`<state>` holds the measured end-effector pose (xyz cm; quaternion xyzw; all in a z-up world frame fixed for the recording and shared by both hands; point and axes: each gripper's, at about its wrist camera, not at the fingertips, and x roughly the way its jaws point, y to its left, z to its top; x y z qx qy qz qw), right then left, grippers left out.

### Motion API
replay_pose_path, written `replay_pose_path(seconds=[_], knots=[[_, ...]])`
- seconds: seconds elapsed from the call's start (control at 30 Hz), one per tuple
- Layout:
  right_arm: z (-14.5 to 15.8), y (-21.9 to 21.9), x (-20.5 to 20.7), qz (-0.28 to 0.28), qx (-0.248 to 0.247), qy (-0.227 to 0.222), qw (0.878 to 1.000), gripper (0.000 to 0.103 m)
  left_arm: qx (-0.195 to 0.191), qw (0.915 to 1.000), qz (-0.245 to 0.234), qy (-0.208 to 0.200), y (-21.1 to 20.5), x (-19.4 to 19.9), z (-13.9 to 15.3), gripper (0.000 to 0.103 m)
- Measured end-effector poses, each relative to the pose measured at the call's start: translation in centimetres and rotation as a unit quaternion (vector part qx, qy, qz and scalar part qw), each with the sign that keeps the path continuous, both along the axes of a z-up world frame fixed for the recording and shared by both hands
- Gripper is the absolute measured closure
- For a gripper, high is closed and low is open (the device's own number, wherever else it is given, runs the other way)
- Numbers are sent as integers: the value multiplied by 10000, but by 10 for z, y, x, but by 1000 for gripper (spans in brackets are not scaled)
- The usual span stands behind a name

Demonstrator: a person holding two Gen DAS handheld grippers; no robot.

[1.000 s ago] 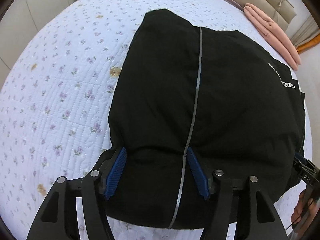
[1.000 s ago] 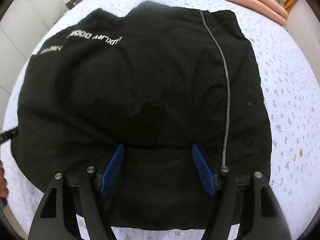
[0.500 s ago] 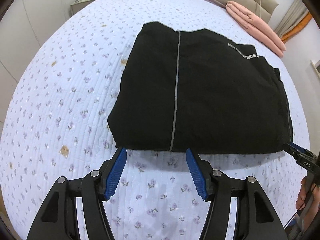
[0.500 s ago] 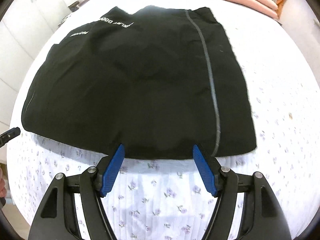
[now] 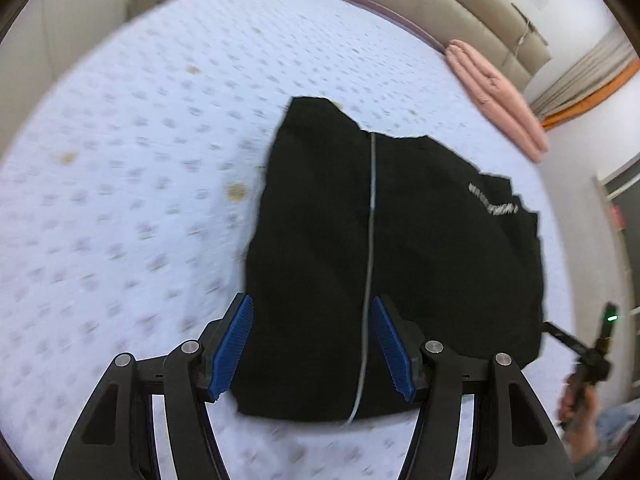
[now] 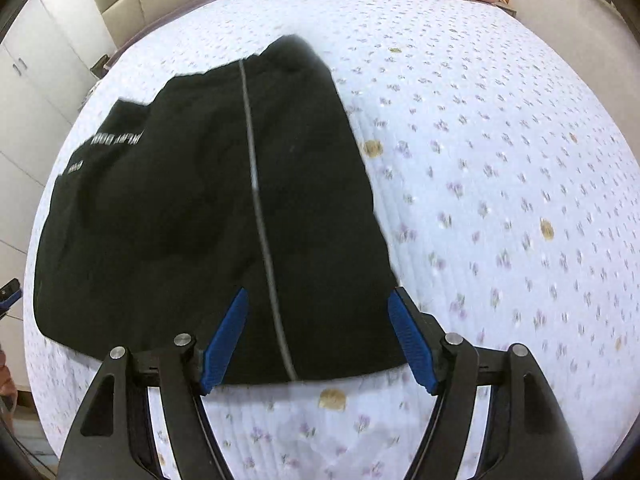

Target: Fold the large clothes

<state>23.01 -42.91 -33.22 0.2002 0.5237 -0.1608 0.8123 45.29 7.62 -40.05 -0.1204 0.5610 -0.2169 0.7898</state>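
Black cloth, the folded garment (image 5: 400, 264), lies flat on the flowered bed (image 5: 120, 200) and fills the centre and right of the left wrist view, a pale stripe running down it (its near edge looks squared off, so a fold seems done). The left gripper (image 5: 312, 344) hovers over that near edge with its fingers spread and nothing between them, likely lining up another fold. The right gripper (image 6: 316, 344), in the lower centre of its own view, is opening, also empty. Pink bedding (image 5: 496, 96) sits upper right, clear of the work.
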Motion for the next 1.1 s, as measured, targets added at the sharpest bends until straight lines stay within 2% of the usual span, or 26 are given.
replay_pose_path(seconds=[0.07,0.13,0.2,0.27,0.3,0.33,0.37,0.47,0.67,0.83,1.0,1.03,1.1], knots=[[-1,-10,22,31,45,-53,10000,25,-184,9996,103,167,-4,17,-16,39],[-10,-18,40,31,47,-27,10000,25,-151,9988,280,362,-5,31,-31,39],[-17,-26,47,38,127,-39,9999,24,-102,9985,258,481,-8,41,-44,39],[-24,-30,55,79,193,-67,9998,16,18,9984,176,538,-14,47,-54,38],[-28,-30,59,107,220,-85,9997,13,-19,9980,152,620,-16,49,-61,33],[-31,-31,62,134,256,-91,9995,7,-84,9975,185,671,-16,51,-66,24],[-36,-32,65,184,361,-86,9991,3,-222,9965,273,754,-14,52,-73,21],[-51,-37,74,300,839,-89,9960,0,-810,9900,365,1099,-4,58,-89,18],[-76,-57,87,566,1812,-138,9817,0,-848,9903,-23,1098,-8,64,-91,17],[-86,-60,106,781,2011,-280,9761,0,-914,9896,-166,1099,-25,76,-92,14],[-92,-55,122,886,2120,-517,9719,0,-985,9892,-243,1059,-53,81,-89,14],[-92,-54,121,884,2102,-552,9721,1,-994,9893,-240,1042,-57,80,-89,17],[-86,-51,113,842,2112,-683,9714,8,-1032,9906,-158,888,-64,75,-83,39]])
